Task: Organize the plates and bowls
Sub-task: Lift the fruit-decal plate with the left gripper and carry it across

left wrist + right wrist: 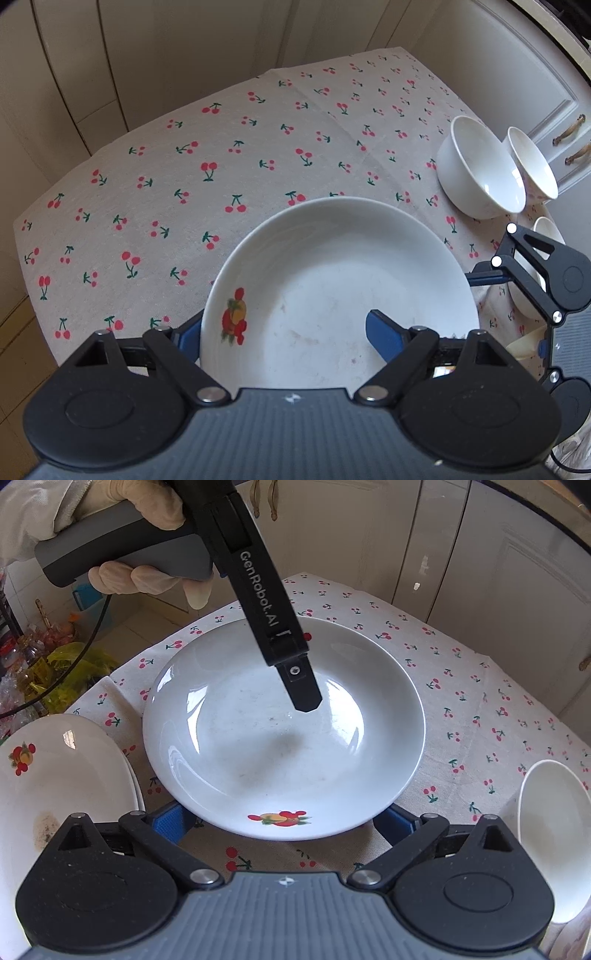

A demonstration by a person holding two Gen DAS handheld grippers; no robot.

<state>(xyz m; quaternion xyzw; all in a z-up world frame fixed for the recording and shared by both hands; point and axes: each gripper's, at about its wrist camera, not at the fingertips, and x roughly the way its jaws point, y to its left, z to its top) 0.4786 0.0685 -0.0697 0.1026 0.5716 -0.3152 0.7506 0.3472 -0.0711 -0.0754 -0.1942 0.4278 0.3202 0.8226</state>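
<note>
Left wrist view: the left gripper (284,332) points steeply down over a white deep plate (340,280) with a fruit motif on its rim. One blue finger (384,338) lies inside the plate above its inner surface; the other is outside the rim on the motif side. The jaws straddle the rim at a moderate spread, and whether the pads press the rim cannot be told. The plate rests on a cherry-print tablecloth (184,177). Two white bowls (480,166) stand touching each other near the cloth's far right edge, before cream cabinet doors (535,92). The right gripper (535,273) shows at the right margin, with a third bowl (550,236) partly hidden behind it.

Right wrist view: the same plate (280,731) lies centred ahead of the right gripper (284,821), whose blue fingers (168,821) sit wide apart, one on each side of the plate's near rim and lower than it; contact is not visible, so the jaws read as open. A gloved hand (147,576) holds the left gripper (295,675), one of whose fingers reaches down into the plate. A stack of plates (62,775) with the same motif lies just beside the plate at left; a white bowl (554,830) stands at right
</note>
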